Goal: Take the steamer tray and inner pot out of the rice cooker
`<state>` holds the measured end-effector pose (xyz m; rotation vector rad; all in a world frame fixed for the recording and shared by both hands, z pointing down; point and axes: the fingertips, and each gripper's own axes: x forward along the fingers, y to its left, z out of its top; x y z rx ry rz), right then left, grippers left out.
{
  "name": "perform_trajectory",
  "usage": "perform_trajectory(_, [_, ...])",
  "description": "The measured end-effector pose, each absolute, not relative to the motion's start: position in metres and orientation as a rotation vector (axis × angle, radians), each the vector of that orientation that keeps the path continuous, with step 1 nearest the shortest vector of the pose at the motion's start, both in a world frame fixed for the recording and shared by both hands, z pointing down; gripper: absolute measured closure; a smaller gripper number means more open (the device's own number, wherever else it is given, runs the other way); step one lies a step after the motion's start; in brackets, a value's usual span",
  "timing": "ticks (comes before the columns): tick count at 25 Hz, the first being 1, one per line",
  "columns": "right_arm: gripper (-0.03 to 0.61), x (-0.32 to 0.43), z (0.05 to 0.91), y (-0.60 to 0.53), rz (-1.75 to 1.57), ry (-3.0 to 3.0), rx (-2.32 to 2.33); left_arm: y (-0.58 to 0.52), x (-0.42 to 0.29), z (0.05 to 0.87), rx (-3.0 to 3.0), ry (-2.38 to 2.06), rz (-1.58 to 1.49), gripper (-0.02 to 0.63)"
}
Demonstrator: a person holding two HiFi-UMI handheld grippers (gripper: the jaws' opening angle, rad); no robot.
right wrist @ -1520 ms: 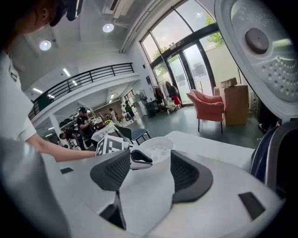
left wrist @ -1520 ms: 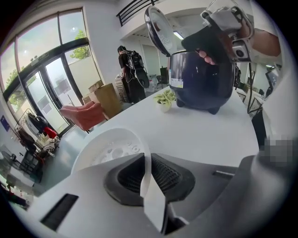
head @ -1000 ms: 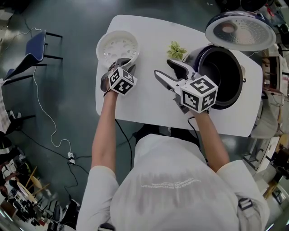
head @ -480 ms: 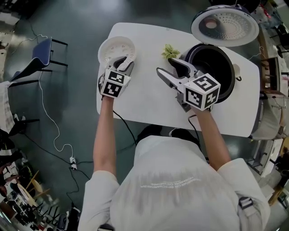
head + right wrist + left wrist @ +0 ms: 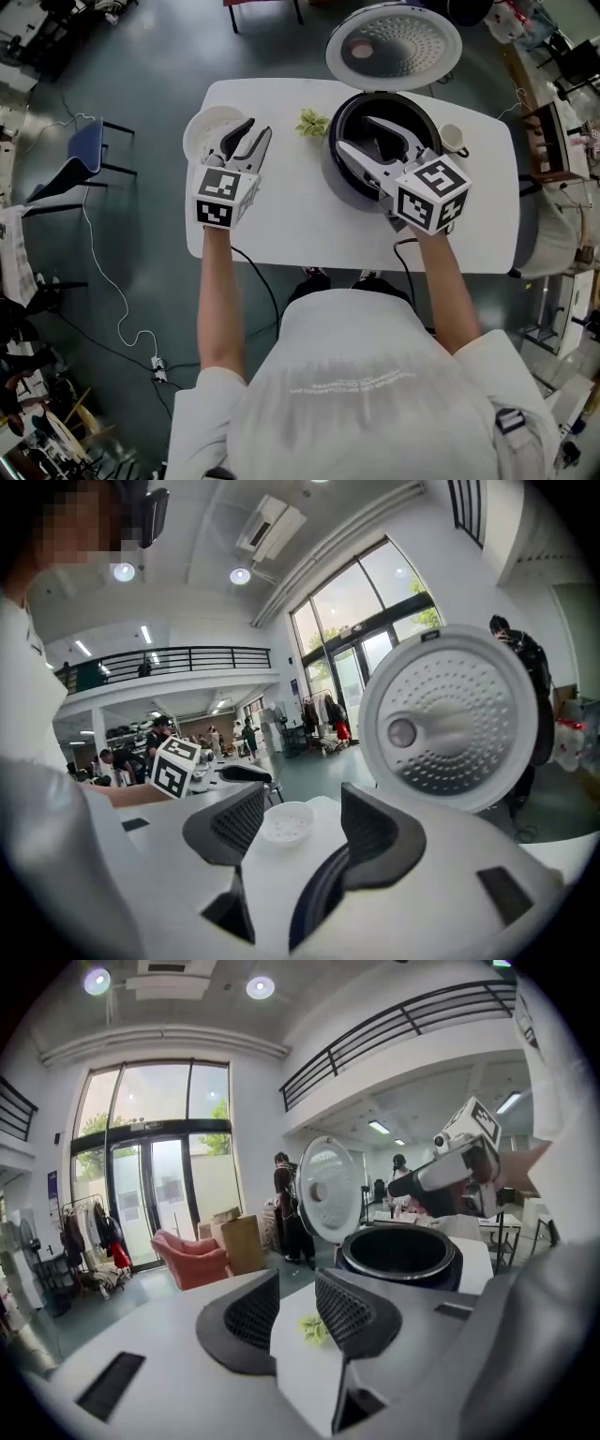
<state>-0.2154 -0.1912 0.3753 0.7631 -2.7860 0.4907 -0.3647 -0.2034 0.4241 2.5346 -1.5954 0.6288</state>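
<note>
The white perforated steamer tray (image 5: 210,131) (image 5: 286,824) lies on the table's far left corner. My left gripper (image 5: 255,131) (image 5: 295,1309) hangs above the table just right of the tray. It is open; its jaws have just been closing a little with nothing between them. The rice cooker (image 5: 349,164) (image 5: 401,1258) stands at the back right, its lid (image 5: 394,47) (image 5: 450,722) up. The dark inner pot (image 5: 412,131) sits inside it. My right gripper (image 5: 361,134) (image 5: 302,824) hovers over the cooker's opening, open and empty.
A small green plant-like thing (image 5: 311,123) (image 5: 313,1329) lies on the white table (image 5: 291,216) between tray and cooker. A small white cup (image 5: 452,139) stands right of the cooker. A blue chair (image 5: 89,150) and cables are on the floor at the left.
The left gripper has lifted off the tray's rim and drawn back to its right. The right gripper has risen and moved from the cooker's left side to above its opening.
</note>
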Motion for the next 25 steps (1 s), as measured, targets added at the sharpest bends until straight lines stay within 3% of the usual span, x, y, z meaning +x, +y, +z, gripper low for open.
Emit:
perform_trajectory(12, [0.327,-0.068,0.336,-0.213,0.388,-2.732,1.141,-0.222,-0.275,0.351,2.629,-1.596,0.345,0.480])
perform_trajectory(25, [0.327,-0.025,0.366,-0.209,0.414,-2.583,1.289,-0.228,-0.226,0.383,2.661,-1.374,0.430,0.480])
